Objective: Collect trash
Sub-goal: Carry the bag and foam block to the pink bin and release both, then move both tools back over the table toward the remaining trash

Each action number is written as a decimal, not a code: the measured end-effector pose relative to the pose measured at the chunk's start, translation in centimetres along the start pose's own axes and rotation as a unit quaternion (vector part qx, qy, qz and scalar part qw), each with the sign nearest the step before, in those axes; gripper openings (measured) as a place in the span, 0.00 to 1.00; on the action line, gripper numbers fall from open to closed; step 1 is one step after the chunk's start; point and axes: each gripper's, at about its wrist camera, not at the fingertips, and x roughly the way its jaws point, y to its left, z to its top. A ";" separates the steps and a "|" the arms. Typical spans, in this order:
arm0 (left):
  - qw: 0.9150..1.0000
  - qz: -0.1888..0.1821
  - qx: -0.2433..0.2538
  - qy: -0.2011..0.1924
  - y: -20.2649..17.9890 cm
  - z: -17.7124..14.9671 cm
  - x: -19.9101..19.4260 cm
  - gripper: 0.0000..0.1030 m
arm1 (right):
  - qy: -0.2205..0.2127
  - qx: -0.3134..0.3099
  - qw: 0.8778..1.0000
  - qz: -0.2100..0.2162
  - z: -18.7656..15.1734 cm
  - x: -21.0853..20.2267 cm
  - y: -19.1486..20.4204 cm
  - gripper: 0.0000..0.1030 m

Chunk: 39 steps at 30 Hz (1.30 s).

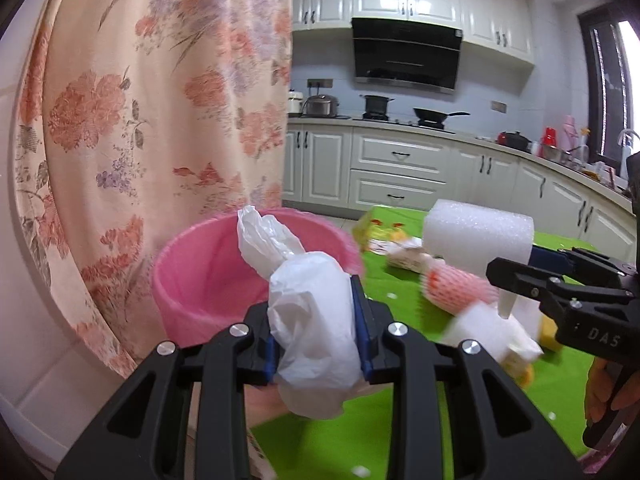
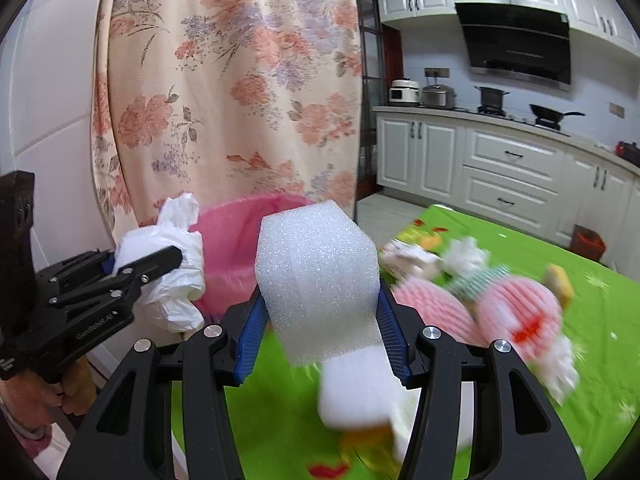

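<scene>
My left gripper is shut on a crumpled white plastic bag, held just in front of the pink trash bin. It also shows in the right wrist view with the bag beside the bin. My right gripper is shut on a white foam block, above the green table, right of the bin. In the left wrist view the foam block hangs at the right gripper's tip.
A green tablecloth holds more trash: pink foam fruit nets, white foam pieces, paper wrappers. A floral curtain hangs behind the bin. White kitchen cabinets stand beyond.
</scene>
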 end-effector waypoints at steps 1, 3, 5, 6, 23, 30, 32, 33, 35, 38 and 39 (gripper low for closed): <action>1.000 0.001 -0.005 0.004 0.7 0.4 0.6 0.28 | 0.002 0.002 1.000 0.006 0.9 1.1 0.4 0.49; 1.000 0.000 -0.016 0.015 2.9 1.7 2.2 0.28 | 0.006 0.005 1.000 0.014 2.2 2.7 0.9 0.49; 1.000 0.003 -0.021 0.014 4.7 2.5 3.3 0.29 | 0.013 0.010 1.000 0.022 3.5 4.8 1.5 0.49; 1.000 0.000 -0.023 0.015 5.4 2.8 3.8 0.29 | 0.017 0.014 0.999 0.026 4.1 5.9 1.7 0.49; 0.996 0.013 -0.077 0.043 12.7 2.8 9.3 0.61 | 0.044 0.046 0.997 0.037 5.7 13.4 3.0 0.65; 0.997 0.016 -0.070 0.026 11.8 1.9 7.6 0.72 | 0.013 0.065 0.997 0.039 4.1 8.6 1.3 0.65; 0.997 0.014 -0.079 0.012 10.8 1.7 6.4 0.72 | 0.002 0.060 0.998 0.033 3.3 6.7 0.8 0.65; 0.996 0.014 -0.083 0.004 10.1 1.6 5.9 0.72 | -0.002 0.054 0.998 0.027 2.9 5.9 0.7 0.65; 0.997 0.016 -0.080 -0.006 8.8 1.3 4.8 0.74 | -0.012 0.041 0.999 0.010 2.1 4.0 0.1 0.65; 0.997 0.011 -0.077 -0.015 5.9 0.7 3.3 0.82 | -0.025 0.036 0.999 -0.013 0.6 1.4 -1.3 0.65; 0.997 0.008 -0.074 -0.017 4.7 0.4 2.8 0.83 | -0.027 0.037 0.999 -0.019 0.2 0.8 -1.7 0.65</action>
